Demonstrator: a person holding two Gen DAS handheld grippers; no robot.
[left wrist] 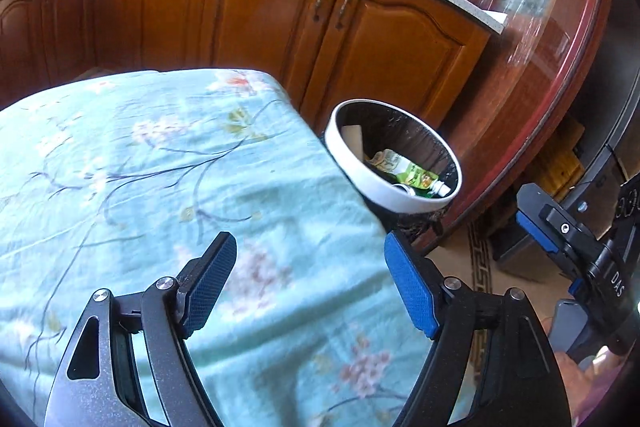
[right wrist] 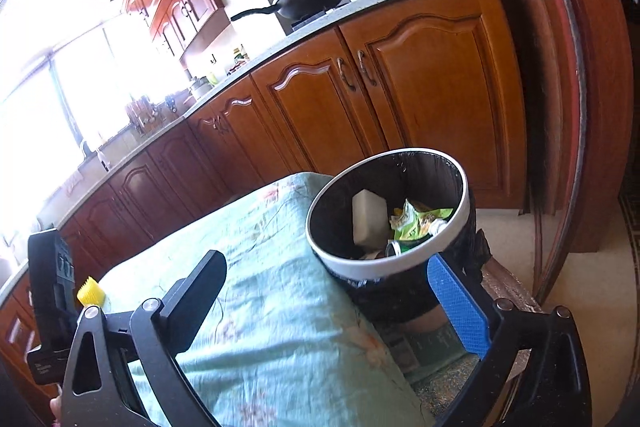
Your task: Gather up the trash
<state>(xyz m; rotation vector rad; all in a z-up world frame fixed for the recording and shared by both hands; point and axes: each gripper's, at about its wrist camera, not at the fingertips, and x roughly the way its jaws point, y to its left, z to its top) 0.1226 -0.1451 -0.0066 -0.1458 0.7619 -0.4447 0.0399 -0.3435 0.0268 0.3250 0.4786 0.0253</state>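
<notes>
The surface point(left wrist: 132, 163), draped in a pale green flowered cloth, fills most of both wrist views, and nearly all of its visible top is bare. Off its far right corner stands the trash bin point(right wrist: 404, 269), white-rimmed with a black liner, its rim close against the cloth edge.

Inside the bin lie a pale block point(right wrist: 369, 217), a crumpled green wrapper point(right wrist: 420, 221) and a small tube point(left wrist: 442, 189), so several pieces already look collected.

The left hand-held gripper point(left wrist: 308, 287) hangs over the cloth near the surface's right edge, its jaws apart with nothing between them. The right hand-held gripper point(right wrist: 332, 303) sits just short of the bin, its jaws spread very wide and empty.

Smallest is a yellow ridged object point(right wrist: 90, 291) near the surface's left edge in the right wrist view; what it is I cannot tell. If it is trash, it appears to be the one piece left, so the task looks close to finished.
</notes>
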